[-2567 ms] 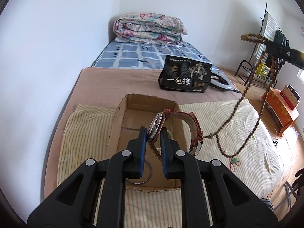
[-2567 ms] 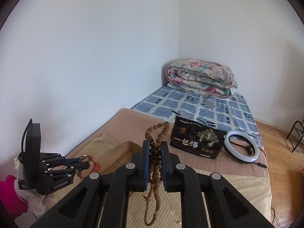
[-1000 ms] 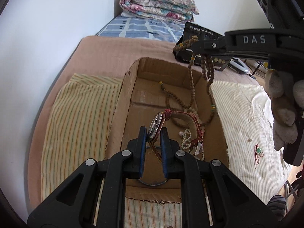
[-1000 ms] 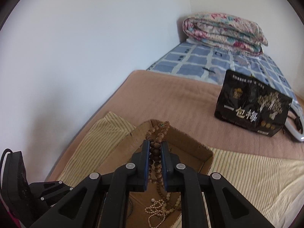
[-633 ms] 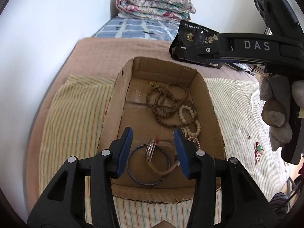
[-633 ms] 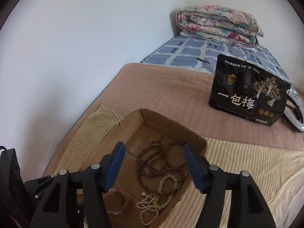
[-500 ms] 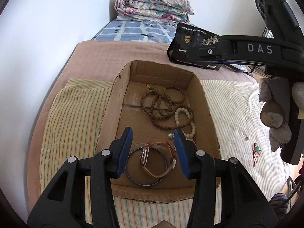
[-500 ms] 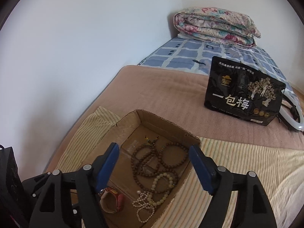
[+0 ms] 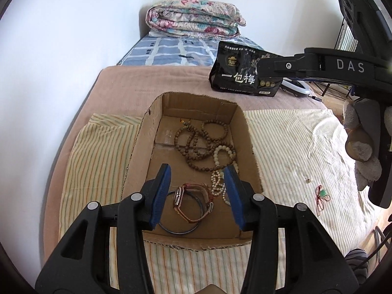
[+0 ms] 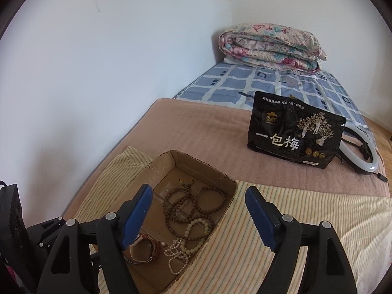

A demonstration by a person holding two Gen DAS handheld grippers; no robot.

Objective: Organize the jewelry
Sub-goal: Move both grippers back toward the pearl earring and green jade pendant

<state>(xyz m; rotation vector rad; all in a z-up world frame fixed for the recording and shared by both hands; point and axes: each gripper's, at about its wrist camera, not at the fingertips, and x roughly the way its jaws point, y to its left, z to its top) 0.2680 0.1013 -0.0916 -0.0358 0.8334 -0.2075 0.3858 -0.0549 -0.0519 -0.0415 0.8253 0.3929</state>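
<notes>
An open cardboard box [image 9: 144, 134] [image 10: 159, 166] sits on a striped cloth on the bed. Inside lie a brown-strapped watch [image 9: 189, 202] [image 10: 144, 247] over a dark bangle [image 9: 178, 230], brown wooden bead strands [image 9: 196, 142] [image 10: 186, 205], and pale bead and pearl strands [image 9: 221, 169] [image 10: 186, 242]. My left gripper [image 9: 197, 174] is open and empty above the box's near end. My right gripper [image 10: 198, 196] is open and empty above the box's right side; its arm [image 9: 330, 68] shows in the left wrist view.
A small red-and-green charm [image 9: 322, 194] lies on the striped cloth [image 9: 294, 152] right of the box. A black snack bag [image 9: 245, 76] [image 10: 294, 137] stands behind, with a ring light [image 10: 360, 156] beside it. A folded quilt [image 9: 193, 17] lies by the white wall.
Both grippers opened: the left let the watch drop onto the bangle, the right let the wooden beads fall into the box. Both have since lifted back slightly.
</notes>
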